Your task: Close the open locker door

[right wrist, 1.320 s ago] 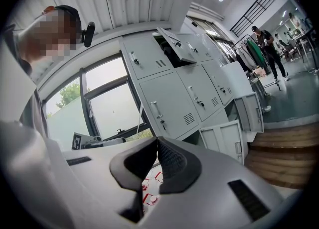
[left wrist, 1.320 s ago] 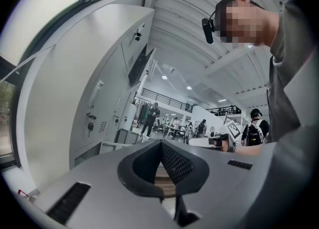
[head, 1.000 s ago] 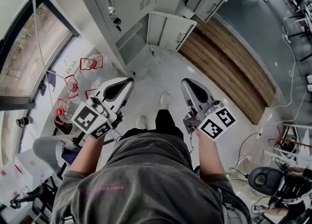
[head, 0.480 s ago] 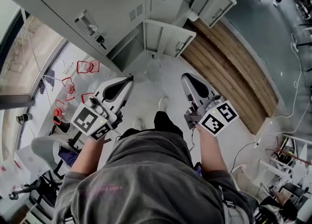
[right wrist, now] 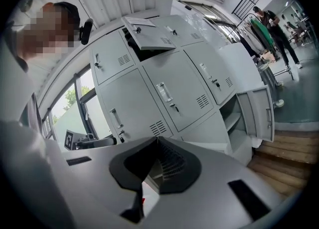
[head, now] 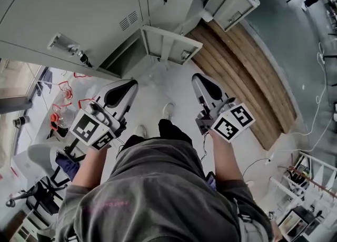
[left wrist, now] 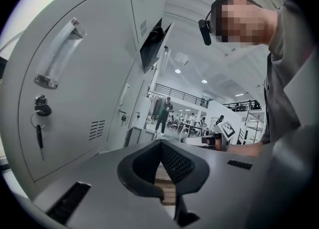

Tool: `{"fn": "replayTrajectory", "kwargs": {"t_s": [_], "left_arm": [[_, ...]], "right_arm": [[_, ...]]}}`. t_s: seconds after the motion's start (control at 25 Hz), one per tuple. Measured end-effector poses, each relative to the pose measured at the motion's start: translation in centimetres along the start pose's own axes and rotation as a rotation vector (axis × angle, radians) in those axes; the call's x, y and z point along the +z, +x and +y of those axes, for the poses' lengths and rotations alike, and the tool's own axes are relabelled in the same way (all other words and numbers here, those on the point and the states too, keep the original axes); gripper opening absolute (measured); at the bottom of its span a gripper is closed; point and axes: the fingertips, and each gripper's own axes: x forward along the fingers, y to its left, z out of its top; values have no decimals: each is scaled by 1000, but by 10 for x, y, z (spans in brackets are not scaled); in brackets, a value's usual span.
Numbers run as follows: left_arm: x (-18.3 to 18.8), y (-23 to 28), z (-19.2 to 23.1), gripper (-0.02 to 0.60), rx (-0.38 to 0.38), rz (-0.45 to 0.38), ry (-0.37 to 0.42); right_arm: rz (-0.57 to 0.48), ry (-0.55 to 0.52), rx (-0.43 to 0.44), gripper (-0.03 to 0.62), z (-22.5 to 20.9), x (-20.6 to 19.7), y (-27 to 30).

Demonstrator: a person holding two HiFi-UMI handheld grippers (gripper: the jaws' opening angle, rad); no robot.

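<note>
**Both grippers shut and empty, the open door well out of reach**

The left gripper has its jaws pressed together at the tips with nothing caught between them. The left gripper view shows only the dark ribbed pads meeting. The right gripper is the same, its tips closed on nothing in the right gripper view. Both point forward side by side above the pale speckled floor. One of the person's white shoes peeks out between them, and the grey shirt hides most of the legs.

Ahead, the open grey metal locker door juts from the bank of grey steel lockers. It is well apart from both grippers and sits roughly between them. From the left gripper it shows almost edge-on, and the compartment behind it is too dark to see into. From the right gripper it sits in the upper row.

A second open door stands further right beside the strip of brown wooden planks, with bare shelves showing behind it.

Close by the left gripper is a shut door with a clear bar handle and a dangling key.

Some red wire-framed objects lie at the left. They are partly cut off by the lockers and too small to identify.
</note>
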Motion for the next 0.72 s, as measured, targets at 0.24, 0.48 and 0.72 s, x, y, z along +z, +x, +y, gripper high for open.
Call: {"fn": "replayTrajectory", "kwargs": {"t_s": [0.24, 0.48, 0.72], "left_arm": [[1, 37, 8, 14, 43, 11, -2], [-8, 70, 15, 14, 67, 33, -20], [-15, 96, 26, 14, 86, 51, -33]], "right_arm": [[37, 11, 36, 23, -38, 10, 12], [73, 21, 61, 23, -72, 12, 27], [103, 31, 66, 23, -104, 11, 40]]}}
